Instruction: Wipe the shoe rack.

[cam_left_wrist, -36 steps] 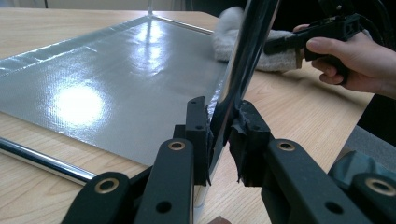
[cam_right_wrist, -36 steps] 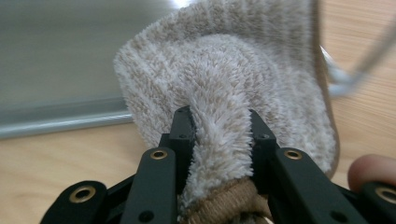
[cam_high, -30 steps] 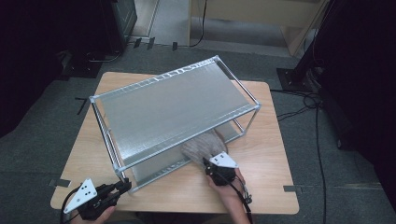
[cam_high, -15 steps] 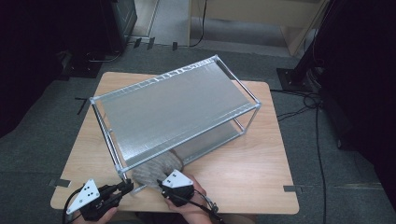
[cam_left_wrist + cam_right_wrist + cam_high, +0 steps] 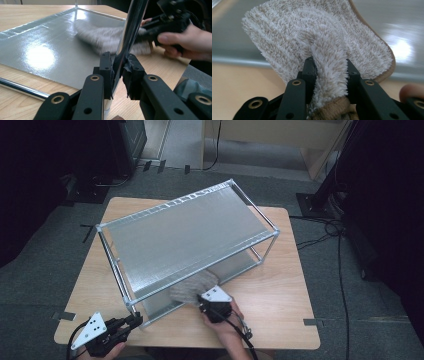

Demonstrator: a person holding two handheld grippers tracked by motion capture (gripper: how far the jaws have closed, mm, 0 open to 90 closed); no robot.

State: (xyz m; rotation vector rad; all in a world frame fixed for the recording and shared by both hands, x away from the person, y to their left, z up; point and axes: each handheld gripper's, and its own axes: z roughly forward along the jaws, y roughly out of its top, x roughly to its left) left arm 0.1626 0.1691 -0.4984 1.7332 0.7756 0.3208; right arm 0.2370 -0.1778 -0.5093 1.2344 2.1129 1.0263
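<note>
L gripper [image 5: 117,72] pinched tight on the rack's chrome corner post [image 5: 130,30], near table [image 5: 280,295] front edge. R gripper [image 5: 329,67] clamped on a fold of the fluffy cloth [image 5: 317,37]; cloth spreads ahead of it, flat on the lower shelf [image 5: 50,42], long axis running away from gripper. Upper shelf [image 5: 185,235] close overhead; open table behind R gripper.

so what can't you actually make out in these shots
- High view: most of the lower shelf and the far part of the cloth lie hidden under the top shelf.
- Left gripper view: the foot of the rack post is hidden behind the left gripper.
- Left gripper view: the cloth is blurred.
- Right gripper view: the shelf surface behind the cloth is blurred, and the cloth's gripped end runs off the bottom edge between the right gripper pads.
</note>
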